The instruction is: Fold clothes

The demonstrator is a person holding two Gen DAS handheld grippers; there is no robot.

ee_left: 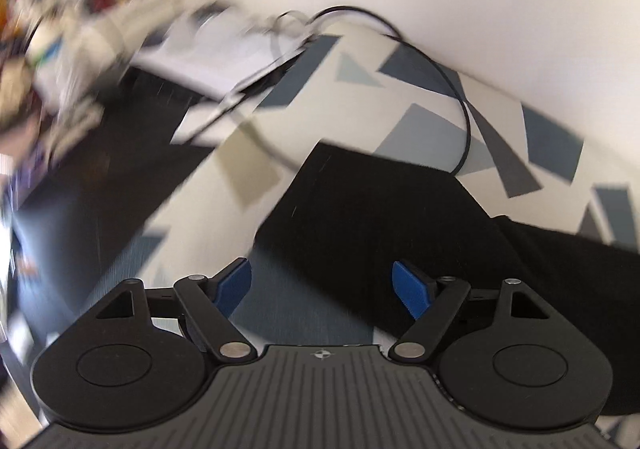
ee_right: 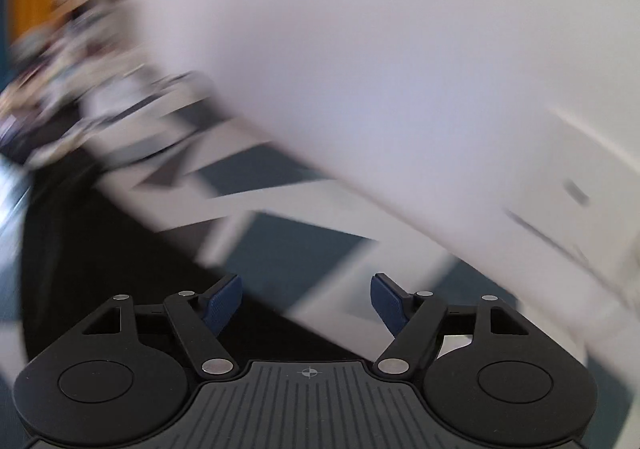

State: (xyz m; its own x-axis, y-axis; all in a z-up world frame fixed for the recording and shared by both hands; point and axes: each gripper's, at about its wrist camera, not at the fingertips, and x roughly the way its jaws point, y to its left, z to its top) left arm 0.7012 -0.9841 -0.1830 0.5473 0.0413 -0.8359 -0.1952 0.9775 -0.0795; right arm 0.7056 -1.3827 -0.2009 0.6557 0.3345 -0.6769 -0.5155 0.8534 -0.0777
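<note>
Between folds: L gripper (ee_left: 322, 285) and R gripper (ee_right: 306, 299) are held released, empty, above black garment (ee_left: 380, 217). Next: an edge is to be pinched.

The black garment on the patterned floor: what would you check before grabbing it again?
1. Left gripper open and empty: ok.
2. Right gripper open and empty: ok.
3. Black garment lying flat on the patterned floor: ok in the left wrist view.
4. Black cable clear of the garment: not ok, it ends at its far edge.
5. Right wrist view sharp enough to aim: not ok, blurred.
</note>
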